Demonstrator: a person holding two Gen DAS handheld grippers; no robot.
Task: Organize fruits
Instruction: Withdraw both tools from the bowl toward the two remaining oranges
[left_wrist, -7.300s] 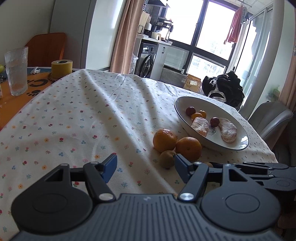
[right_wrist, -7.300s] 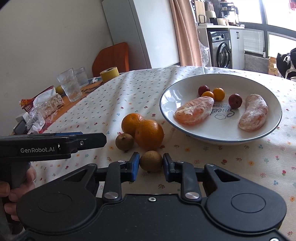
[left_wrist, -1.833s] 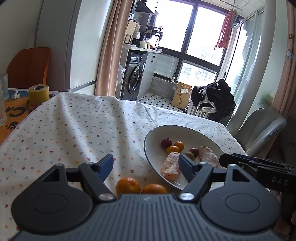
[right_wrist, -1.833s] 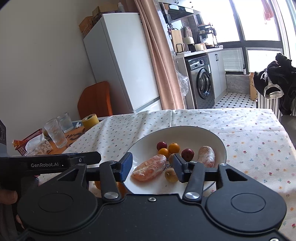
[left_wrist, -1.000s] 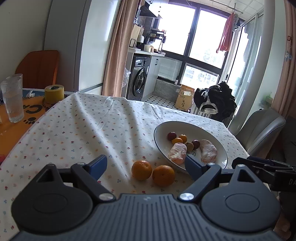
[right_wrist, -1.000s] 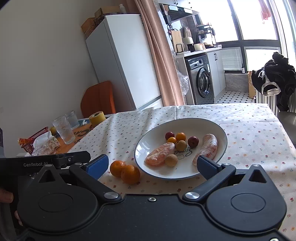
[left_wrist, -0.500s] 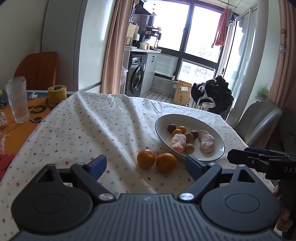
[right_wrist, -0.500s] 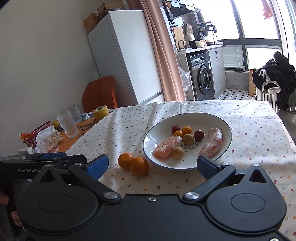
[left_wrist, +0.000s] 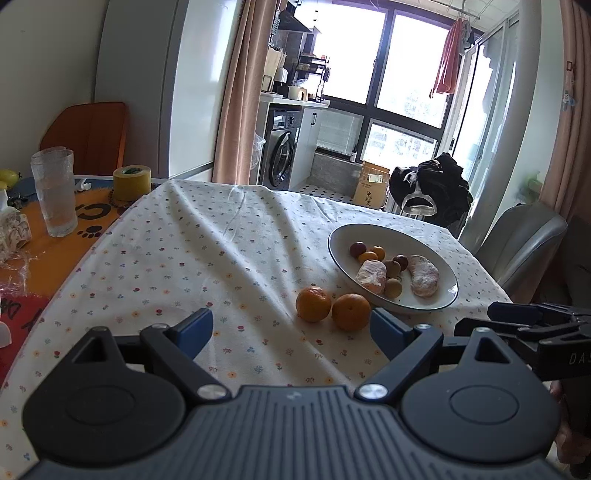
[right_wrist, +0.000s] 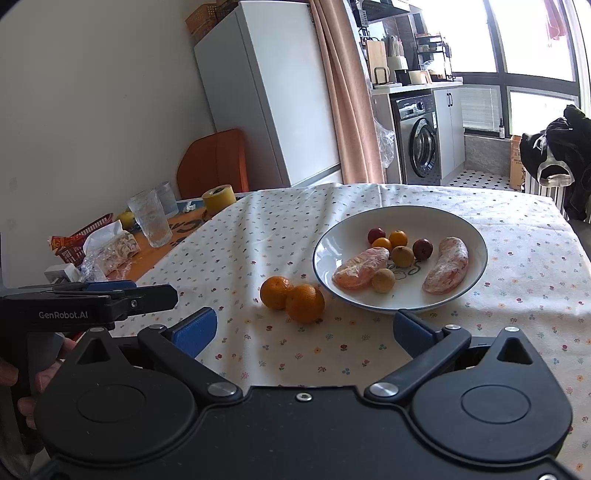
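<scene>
Oranges (right_wrist: 291, 297), two of them, sit touching each other on the counter (right_wrist: 517, 288) just beside the near-left rim of the plate (right_wrist: 476, 236), ahead of both grippers and apart from them. The right gripper (right_wrist: 301, 332) hangs above the cloth with its blue fingers spread wide and nothing between them; the oranges lie in front of its left finger. The left gripper (left_wrist: 291, 328) is likewise wide apart and empty, with the oranges (left_wrist: 332, 308) just beyond its right finger. In the right wrist view the left gripper shows at the left edge, held by a hand (right_wrist: 33, 380).

Both oranges are round, bright and dimpled. On the plate lie two peeled pinkish fruit pieces (right_wrist: 364, 271), two small dark red fruits (right_wrist: 376, 234), two small orange ones (right_wrist: 397, 238) and two small yellow-brown ones (right_wrist: 384, 280).

A white cloth with small flowers covers the counter. Past its left edge are an orange mat, drinking glasses (right_wrist: 151, 221), a roll of yellow tape (right_wrist: 219, 197) and crumpled plastic wrap. Behind stand a white fridge (right_wrist: 269, 92), a pink curtain, a washing machine (right_wrist: 419, 142) and large windows; dark clothing hangs at the right, near a grey chair (left_wrist: 517, 247).
</scene>
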